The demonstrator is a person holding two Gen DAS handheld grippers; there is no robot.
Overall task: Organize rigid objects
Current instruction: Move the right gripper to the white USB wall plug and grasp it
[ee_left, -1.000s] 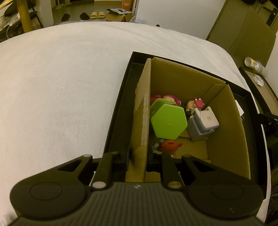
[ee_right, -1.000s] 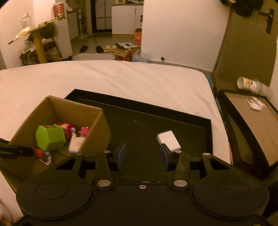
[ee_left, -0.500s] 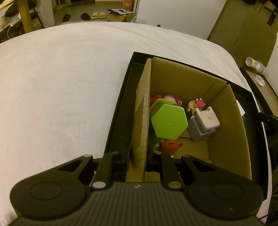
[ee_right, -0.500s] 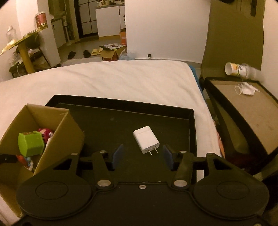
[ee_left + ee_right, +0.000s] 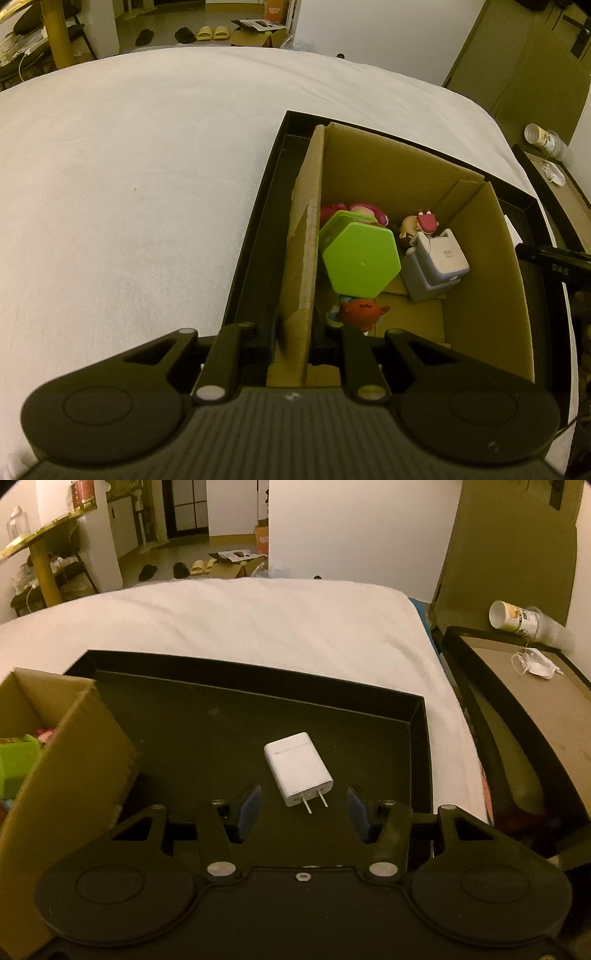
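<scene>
White charger on black tray, just ahead of parted right hand-held gripper

Dim, warm yellow indoor light; fisheye bends the frame edges; tray interior dark; right view slightly soft, left sharper

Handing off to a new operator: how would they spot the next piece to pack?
Find the shallow black tray on the white bed. Right of the brown cardboard box, a small white plastic wall charger lies alone on the tray floor, two metal prongs toward the camera.
</scene>
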